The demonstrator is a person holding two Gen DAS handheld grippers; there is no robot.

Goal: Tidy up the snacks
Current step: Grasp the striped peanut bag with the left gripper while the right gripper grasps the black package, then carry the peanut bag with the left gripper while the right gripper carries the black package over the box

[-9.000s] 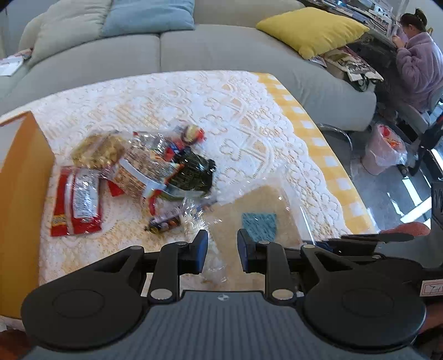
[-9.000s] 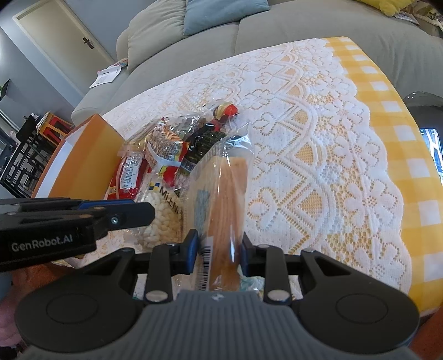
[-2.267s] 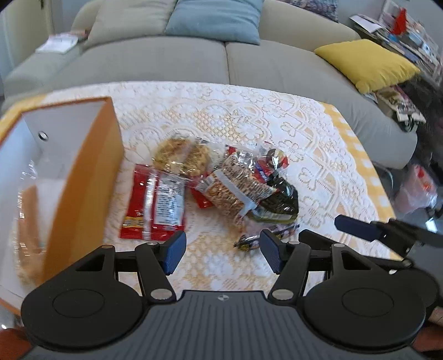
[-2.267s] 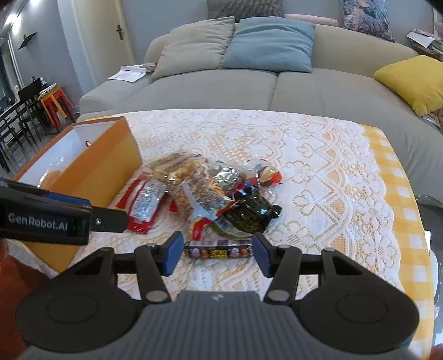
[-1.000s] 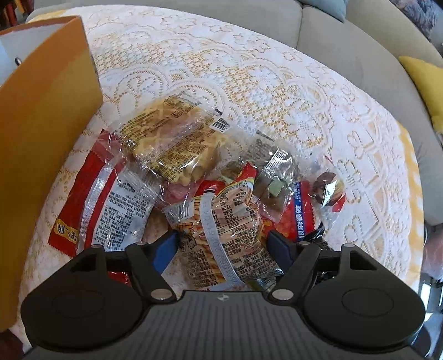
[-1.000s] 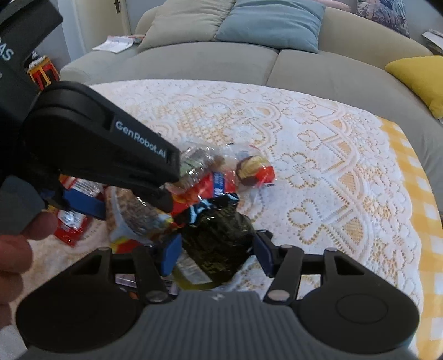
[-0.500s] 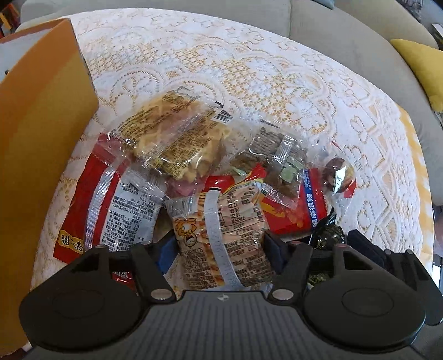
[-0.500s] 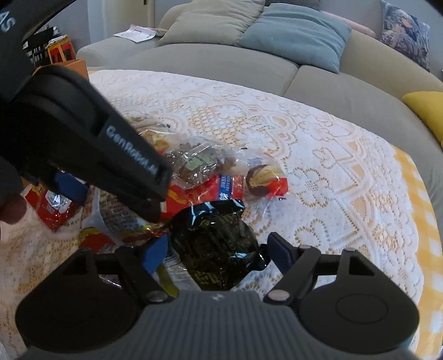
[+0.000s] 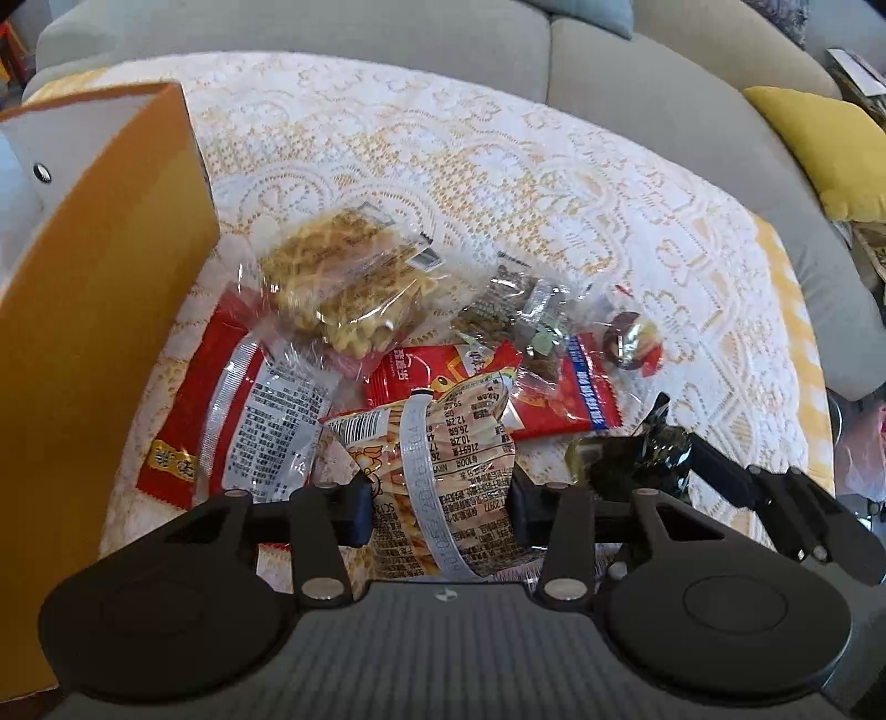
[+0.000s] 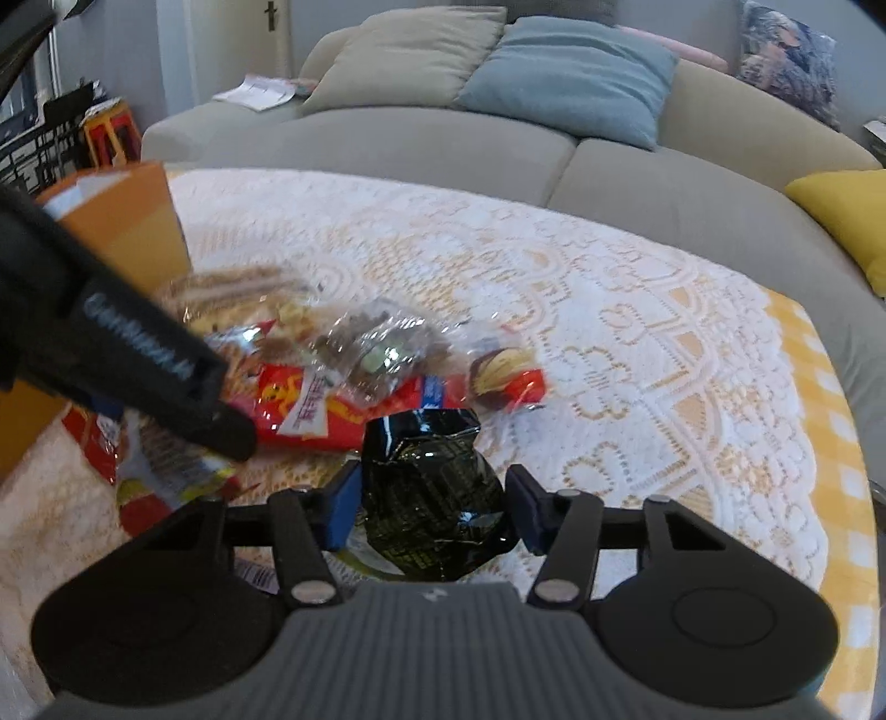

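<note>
A heap of snack packets lies on the lace-covered table. My left gripper points steeply down, its jaws closing, and both pads press the sides of a packet of biscuit sticks with a white band. That packet stands tilted up out of the heap. In the right wrist view my right gripper is closing its jaws on a dark green crinkled packet, with both pads against it. The left gripper's finger crosses that view at the left. The dark packet also shows right of the sticks.
An open orange box stands at the table's left. A waffle packet, a red packet with a white label, a flat red packet, a clear bag of brown pieces and a round wrapped sweet lie loose. A grey sofa is behind.
Both pairs of jaws have narrowed onto their packets. The left gripper has risen a little with the biscuit sticks, so more of the heap and the orange box shows.
</note>
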